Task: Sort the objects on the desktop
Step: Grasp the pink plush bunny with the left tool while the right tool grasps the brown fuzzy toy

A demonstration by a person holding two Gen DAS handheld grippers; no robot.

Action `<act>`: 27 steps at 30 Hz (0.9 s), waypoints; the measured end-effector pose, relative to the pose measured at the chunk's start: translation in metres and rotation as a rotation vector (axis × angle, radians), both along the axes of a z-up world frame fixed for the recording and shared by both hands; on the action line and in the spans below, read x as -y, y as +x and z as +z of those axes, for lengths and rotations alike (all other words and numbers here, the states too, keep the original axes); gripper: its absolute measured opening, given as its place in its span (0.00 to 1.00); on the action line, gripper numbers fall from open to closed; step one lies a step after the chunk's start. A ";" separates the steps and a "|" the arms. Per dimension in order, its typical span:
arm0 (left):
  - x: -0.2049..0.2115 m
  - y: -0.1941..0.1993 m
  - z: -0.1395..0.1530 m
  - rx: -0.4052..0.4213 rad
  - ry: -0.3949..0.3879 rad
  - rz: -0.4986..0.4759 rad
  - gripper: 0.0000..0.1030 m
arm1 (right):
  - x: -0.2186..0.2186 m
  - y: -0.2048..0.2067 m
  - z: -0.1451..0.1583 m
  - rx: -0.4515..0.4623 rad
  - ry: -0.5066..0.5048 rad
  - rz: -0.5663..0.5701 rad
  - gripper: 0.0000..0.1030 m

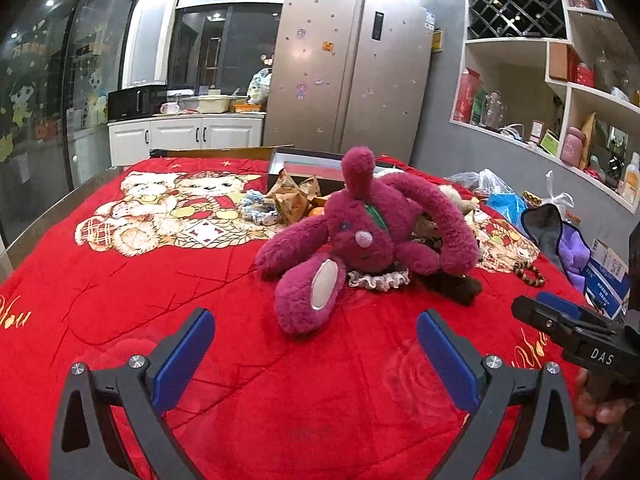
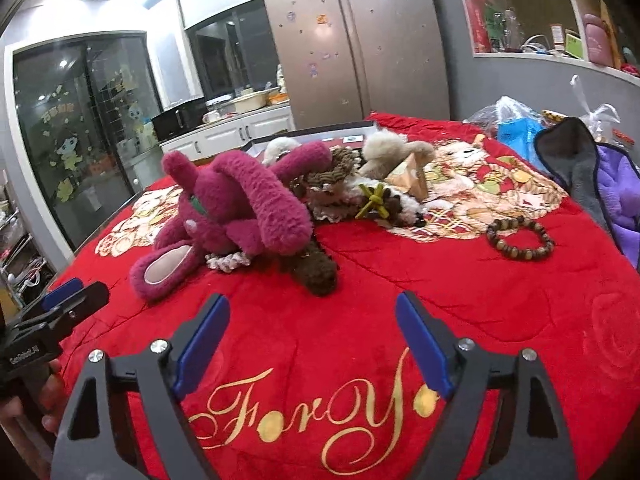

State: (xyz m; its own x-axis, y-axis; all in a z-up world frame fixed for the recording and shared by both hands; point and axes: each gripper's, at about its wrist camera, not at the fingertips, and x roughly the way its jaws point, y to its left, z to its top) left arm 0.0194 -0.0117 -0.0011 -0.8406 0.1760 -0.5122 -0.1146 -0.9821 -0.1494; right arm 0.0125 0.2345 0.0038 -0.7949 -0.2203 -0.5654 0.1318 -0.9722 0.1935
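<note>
A magenta plush rabbit [image 1: 360,232] lies on the red blanket [image 1: 140,312], on top of a brown plush toy [image 1: 456,286] and a frilly cloth. My left gripper [image 1: 316,344] is open and empty, just short of the rabbit's foot. My right gripper [image 2: 312,328] is open and empty, in front of the rabbit [image 2: 240,208] and the brown toy [image 2: 316,272]. A wooden bead bracelet [image 2: 520,236] lies to the right. A cream plush [image 2: 392,148] and a green knotted toy [image 2: 374,200] lie behind. The right gripper also shows in the left wrist view [image 1: 532,306].
An open dark box [image 1: 316,164] stands at the table's far side with brown snack packets [image 1: 292,196] in front. Plastic bags [image 2: 516,120] and a purple-grey cloth [image 2: 600,176] lie at the right edge. A fridge [image 1: 348,68] and cabinets stand behind.
</note>
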 end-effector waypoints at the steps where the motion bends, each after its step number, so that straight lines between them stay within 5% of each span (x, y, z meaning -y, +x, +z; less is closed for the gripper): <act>1: -0.001 0.001 0.001 -0.004 -0.006 0.001 1.00 | 0.001 0.000 0.000 -0.004 0.004 0.003 0.82; 6: -0.002 0.001 0.002 -0.012 -0.013 0.001 1.00 | 0.004 0.000 0.001 -0.009 0.005 0.025 0.80; 8: -0.002 0.001 0.001 -0.007 -0.013 0.007 1.00 | 0.004 0.000 0.001 -0.011 -0.019 0.053 0.72; 27: -0.011 -0.062 0.011 0.076 0.091 -0.067 1.00 | 0.020 -0.055 -0.007 0.069 0.012 0.068 0.72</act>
State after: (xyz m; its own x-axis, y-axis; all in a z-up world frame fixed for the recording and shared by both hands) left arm -0.0427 -0.0003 0.0098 -0.7846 0.2793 -0.5535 -0.1643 -0.9545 -0.2487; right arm -0.0424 0.2142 -0.0030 -0.7374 -0.2654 -0.6211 0.1843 -0.9637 0.1930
